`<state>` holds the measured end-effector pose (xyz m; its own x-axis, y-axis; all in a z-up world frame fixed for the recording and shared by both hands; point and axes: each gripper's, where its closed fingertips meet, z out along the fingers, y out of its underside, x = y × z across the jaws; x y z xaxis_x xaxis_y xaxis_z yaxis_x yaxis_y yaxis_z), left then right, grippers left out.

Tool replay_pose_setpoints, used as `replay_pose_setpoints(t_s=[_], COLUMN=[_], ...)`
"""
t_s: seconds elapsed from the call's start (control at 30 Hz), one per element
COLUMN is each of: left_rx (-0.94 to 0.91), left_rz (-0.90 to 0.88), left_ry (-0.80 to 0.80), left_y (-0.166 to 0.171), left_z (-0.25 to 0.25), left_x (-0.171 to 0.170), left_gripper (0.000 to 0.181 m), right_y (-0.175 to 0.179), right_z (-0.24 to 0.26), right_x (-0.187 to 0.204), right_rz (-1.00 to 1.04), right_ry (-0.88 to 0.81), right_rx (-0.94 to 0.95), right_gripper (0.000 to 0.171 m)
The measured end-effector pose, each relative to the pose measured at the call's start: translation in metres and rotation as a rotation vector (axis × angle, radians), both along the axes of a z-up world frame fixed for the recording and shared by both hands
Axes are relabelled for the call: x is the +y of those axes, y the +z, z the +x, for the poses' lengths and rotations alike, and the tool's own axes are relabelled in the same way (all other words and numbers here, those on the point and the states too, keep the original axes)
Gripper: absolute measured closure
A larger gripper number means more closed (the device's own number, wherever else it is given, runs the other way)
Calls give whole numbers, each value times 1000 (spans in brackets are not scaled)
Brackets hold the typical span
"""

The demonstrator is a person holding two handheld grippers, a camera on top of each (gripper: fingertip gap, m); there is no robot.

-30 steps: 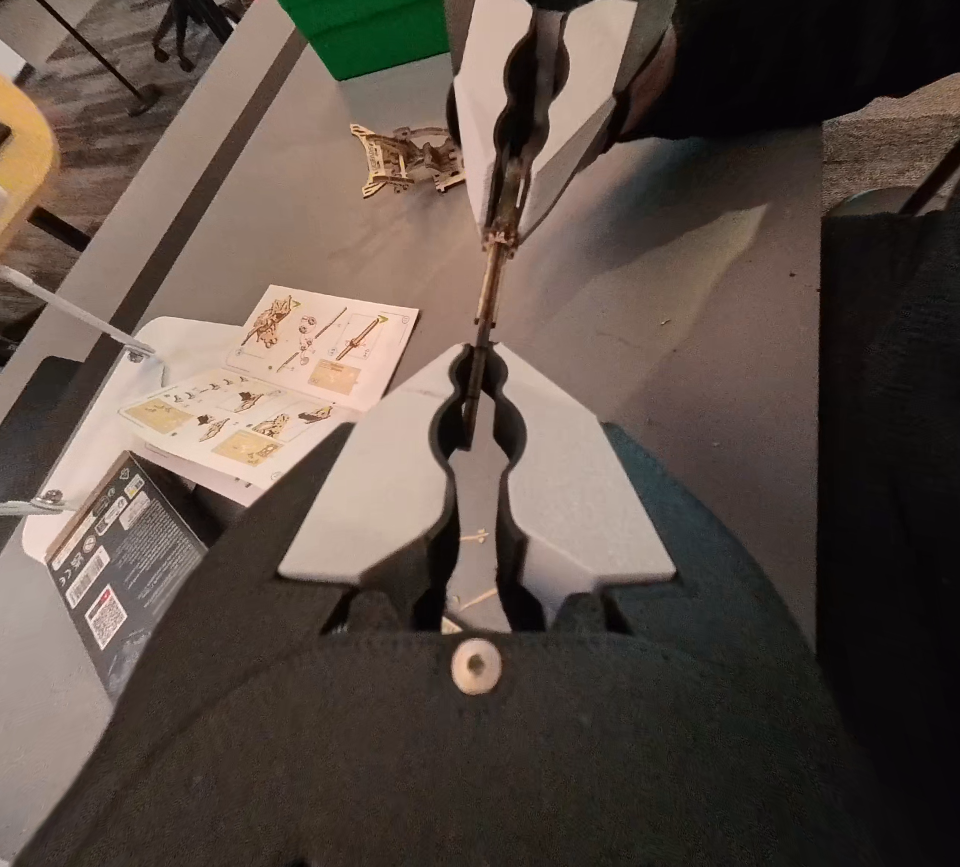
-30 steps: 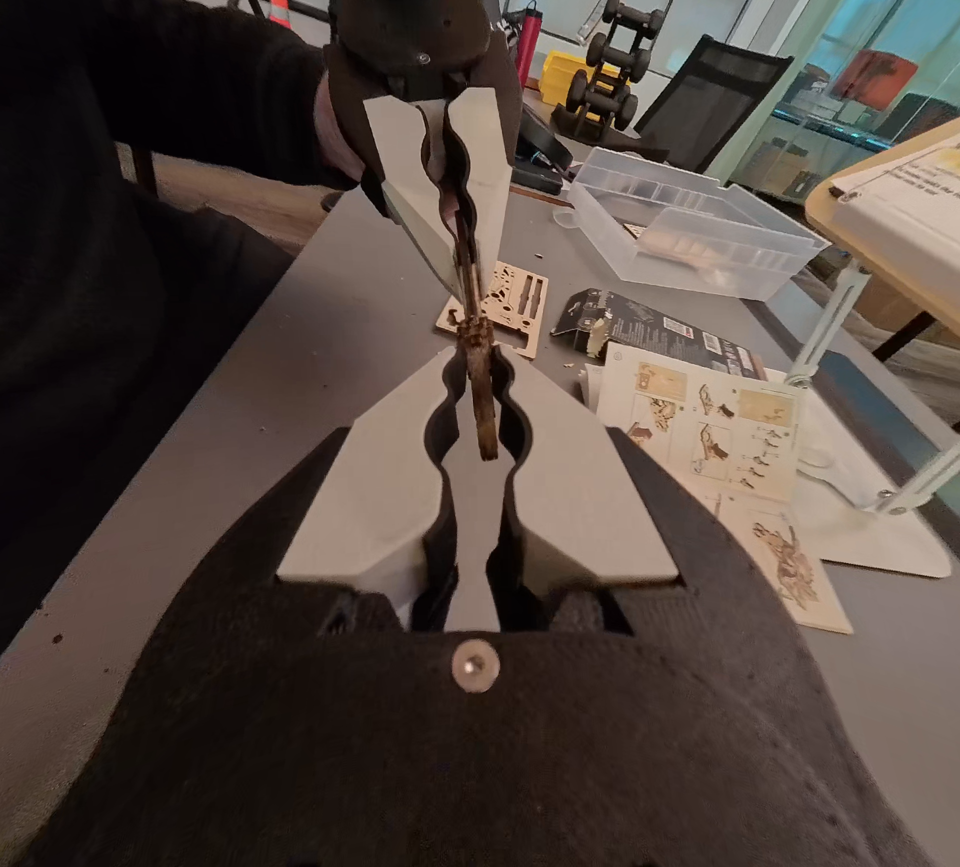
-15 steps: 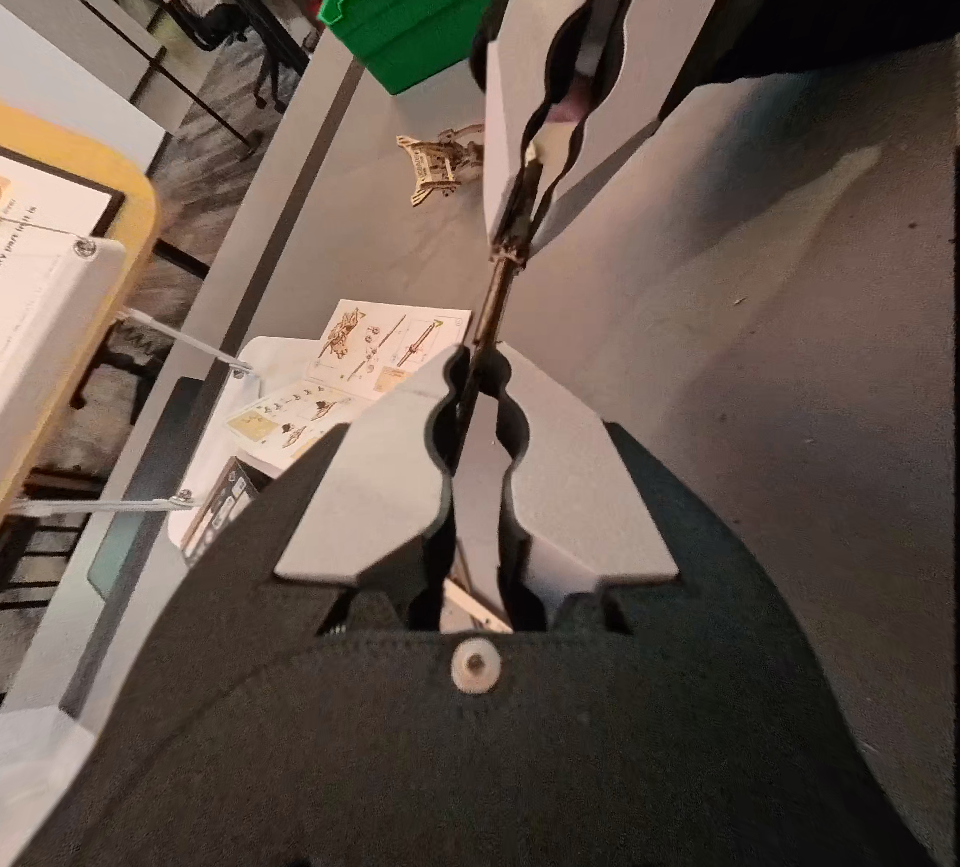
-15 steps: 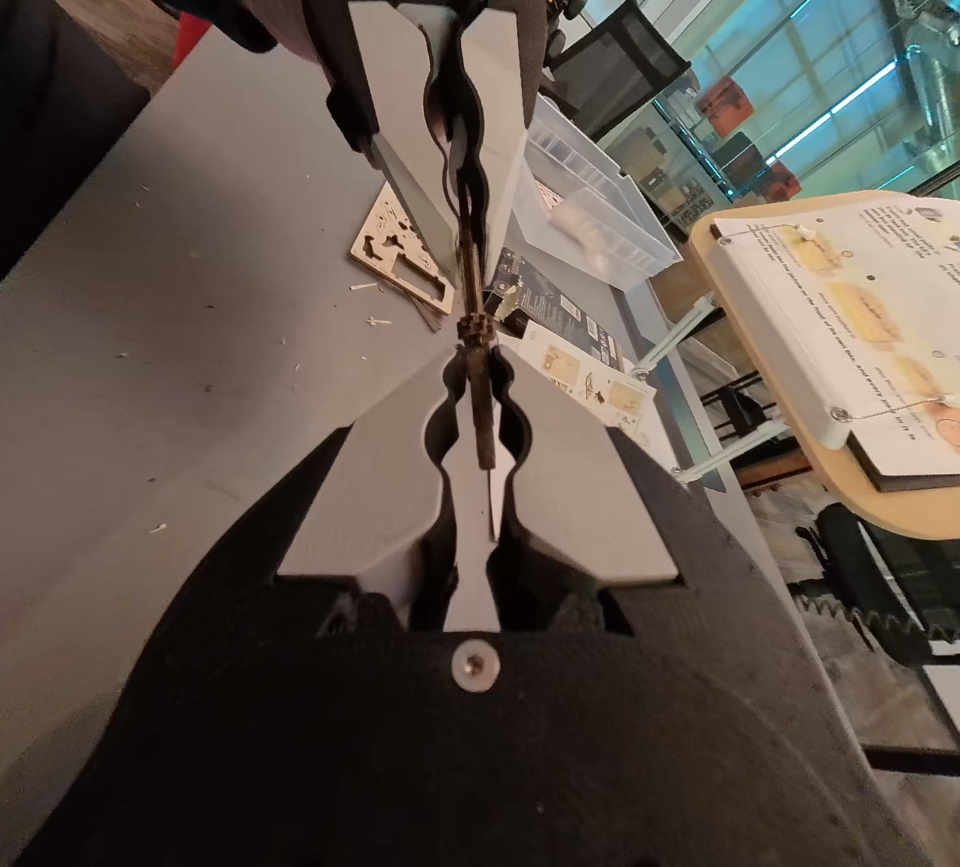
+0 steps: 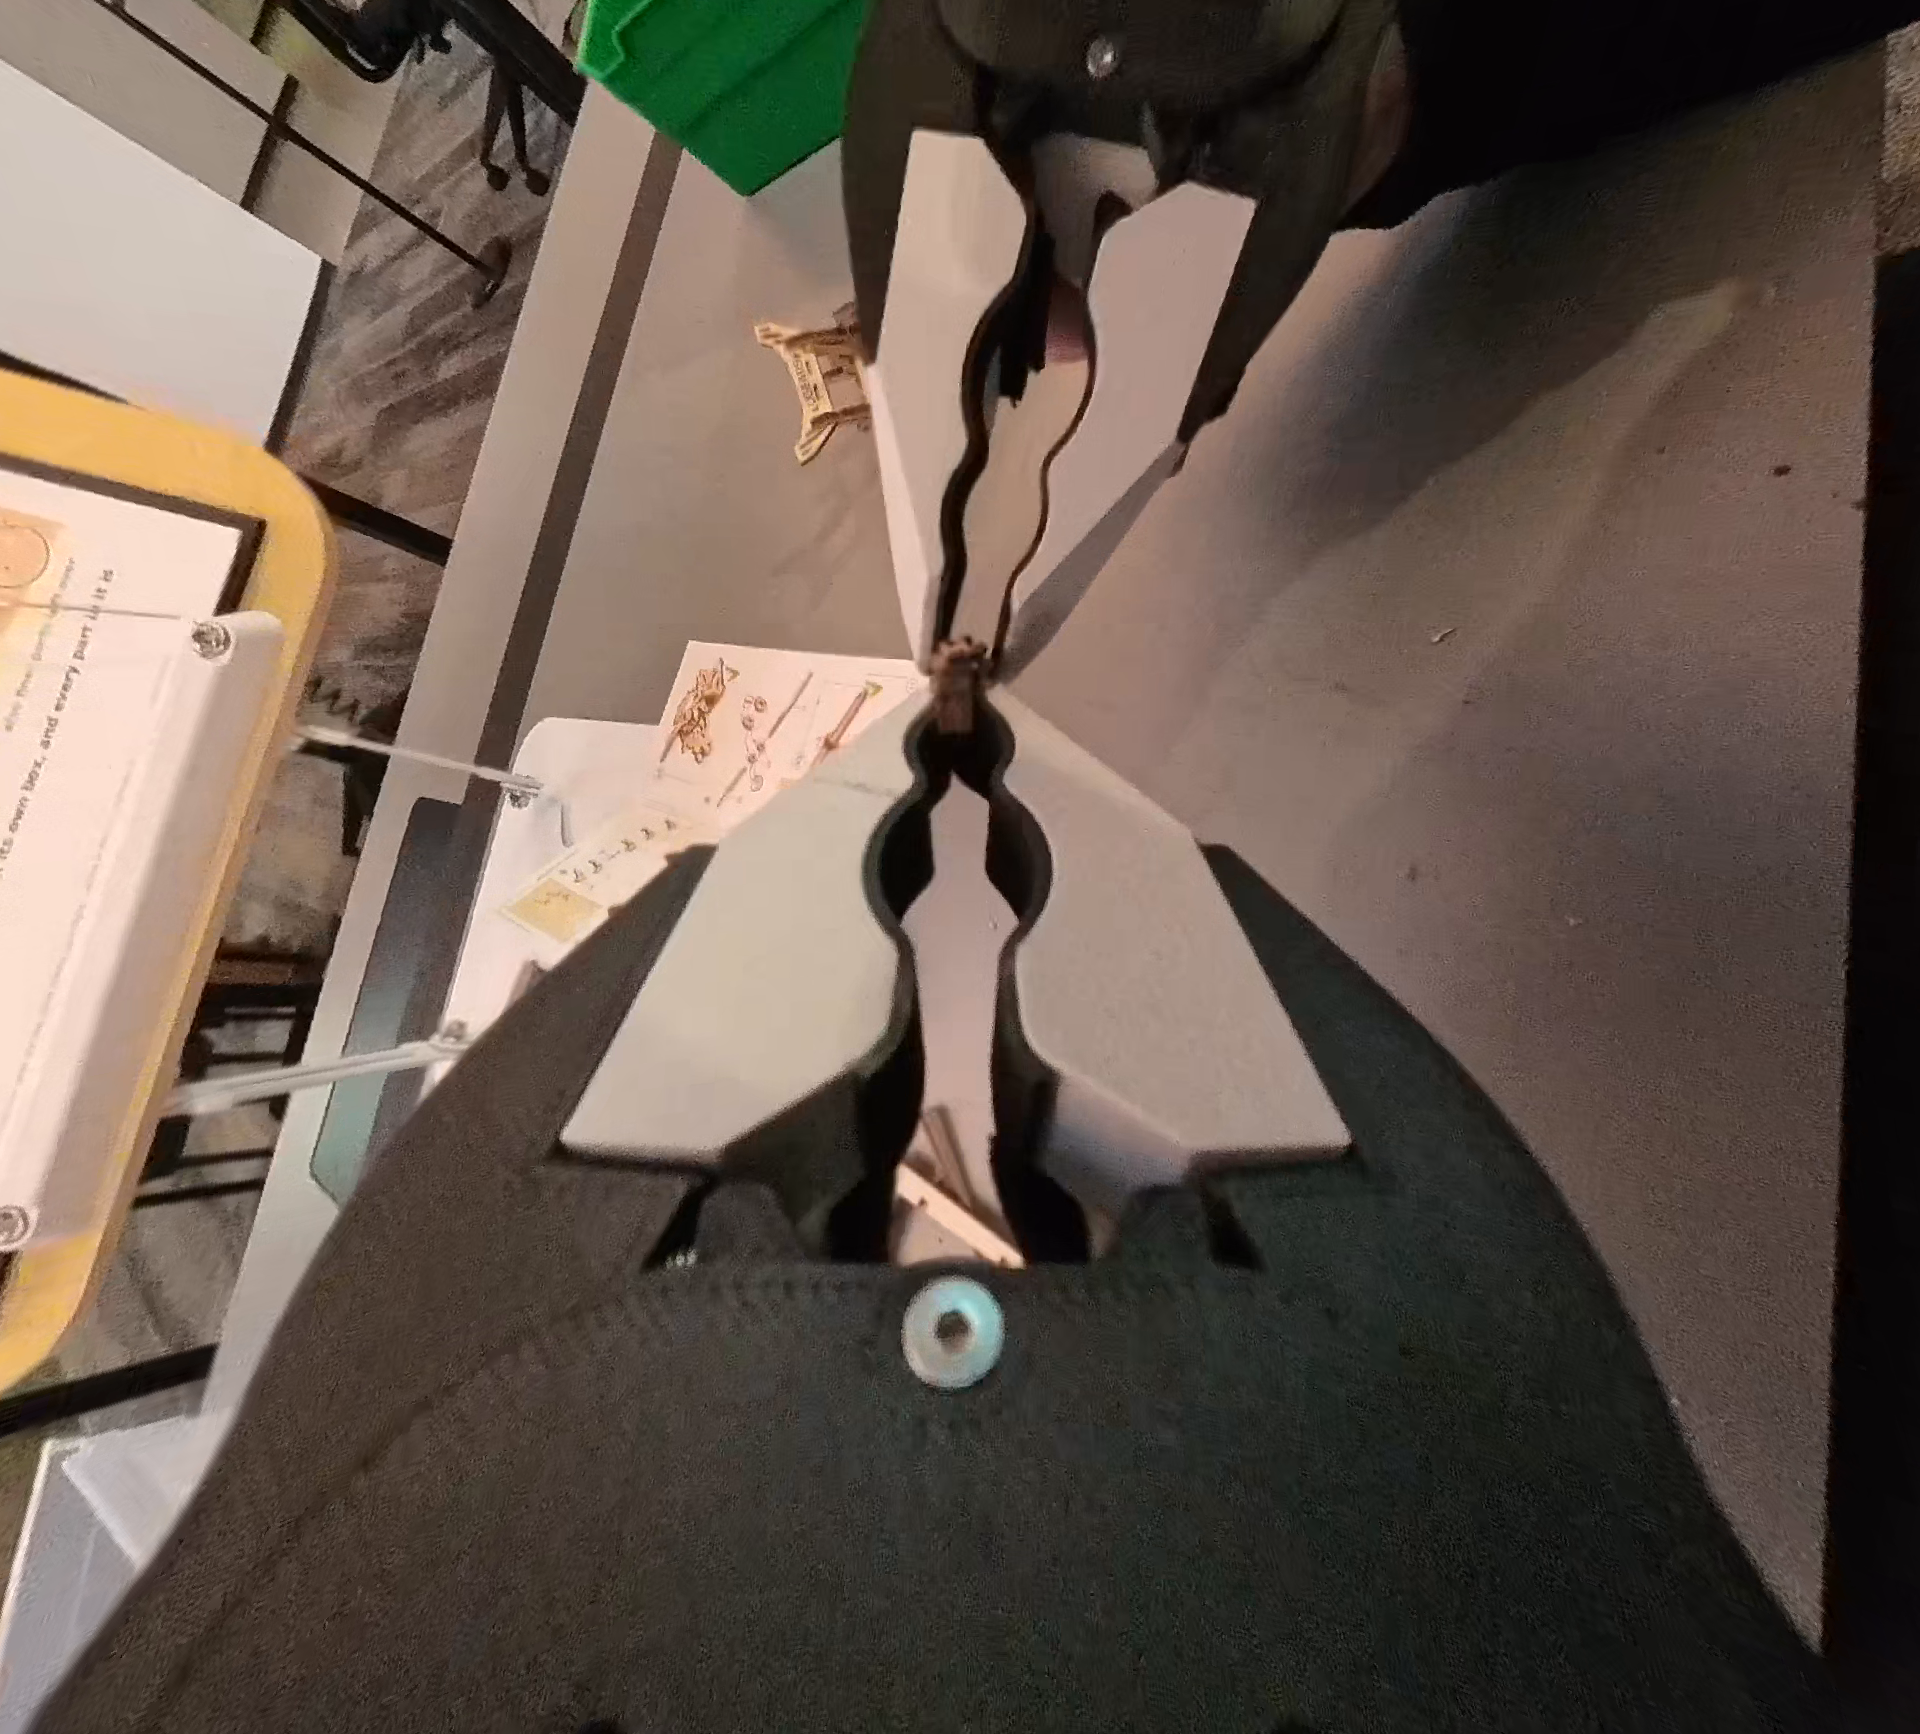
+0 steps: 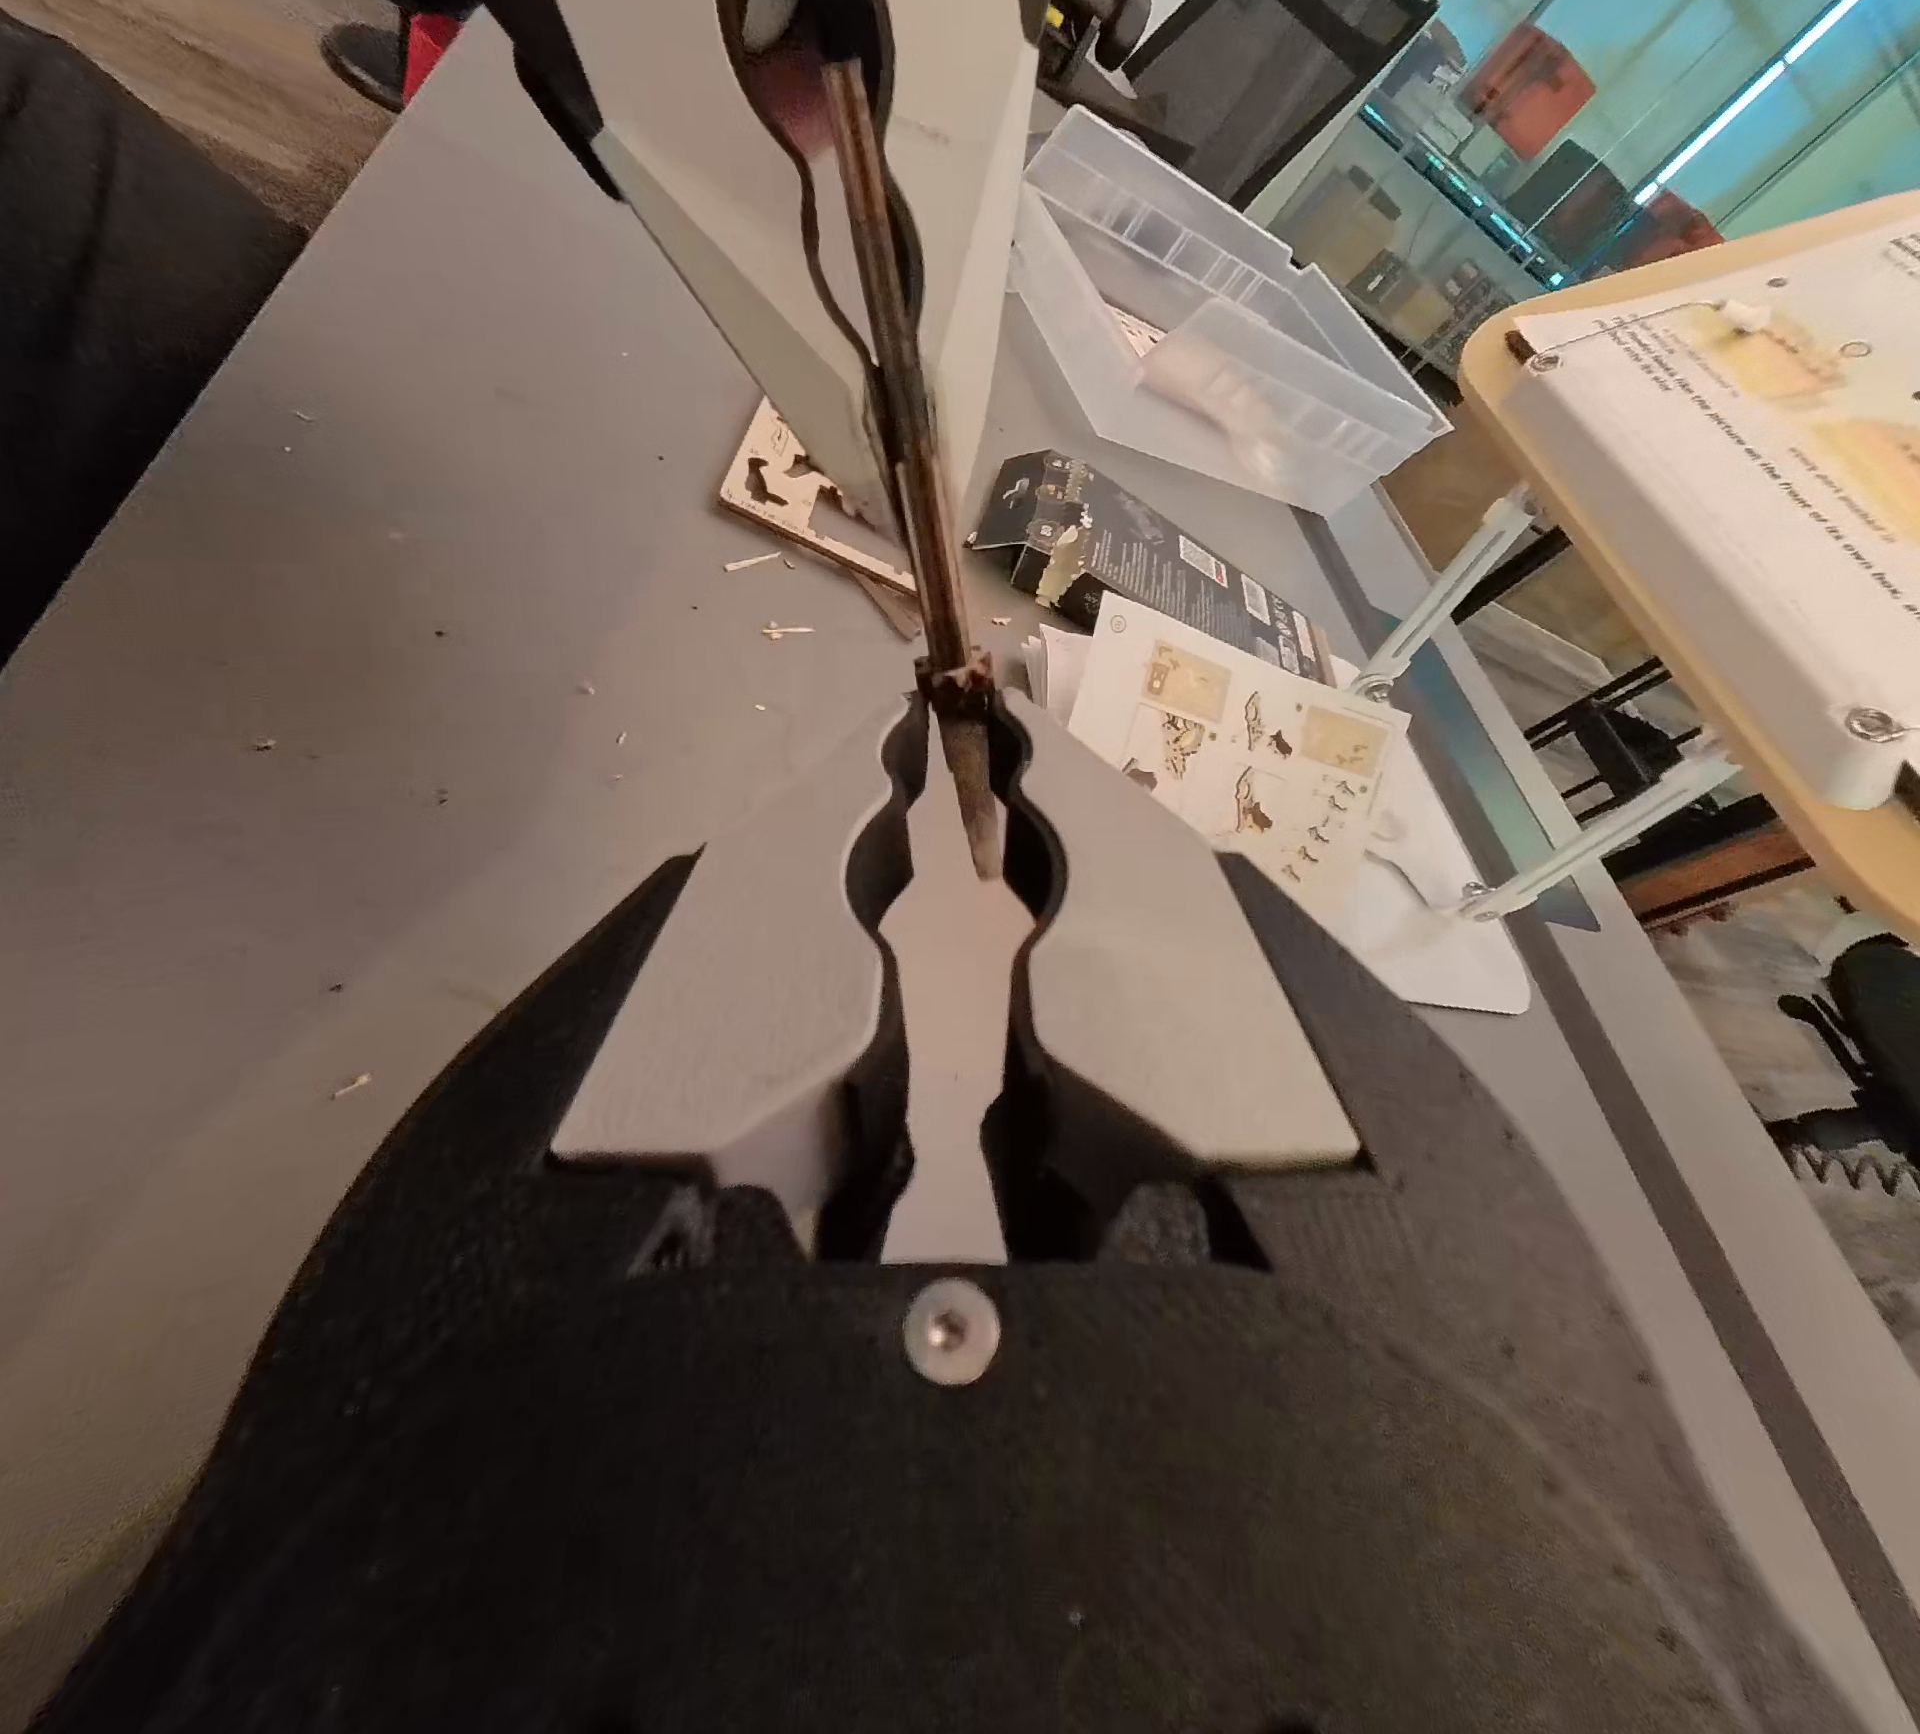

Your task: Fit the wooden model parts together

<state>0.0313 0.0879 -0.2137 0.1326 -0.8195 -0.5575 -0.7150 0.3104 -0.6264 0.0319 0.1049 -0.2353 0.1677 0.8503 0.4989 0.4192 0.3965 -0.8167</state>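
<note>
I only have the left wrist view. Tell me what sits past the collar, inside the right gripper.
Observer: A short stub pokes past the collar into the gap of the right gripper, whose tips close on it.
Operator: Now report the left gripper's side.
Observer: A thin stick runs from the collar far up between the fingers of the left gripper.
Operator: Name what lies behind that gripper.
Observer: A wooden sheet with cut-outs lies flat on the table.
</note>
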Motion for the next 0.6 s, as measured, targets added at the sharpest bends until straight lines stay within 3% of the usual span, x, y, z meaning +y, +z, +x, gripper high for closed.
replay_pose_setpoints(t_s=[0.33,0.5,0.6], left_rx=[-50,-214,-361], left_rz=[-128,-275,-374], left_ry=[21,54,22], left_y=[-19,-21,-11], left_z=[1,4,11], left_x=[1,8,7], left_gripper=[181,159,160], right_y=[-7,-10,-14], right_z=[-1,-3,-6], right_x=[-2,-4,-8], right_rz=[-115,-284,-351], right_ry=[39,83,107], right_rx=[17,62,55], right_gripper=[165,165,165])
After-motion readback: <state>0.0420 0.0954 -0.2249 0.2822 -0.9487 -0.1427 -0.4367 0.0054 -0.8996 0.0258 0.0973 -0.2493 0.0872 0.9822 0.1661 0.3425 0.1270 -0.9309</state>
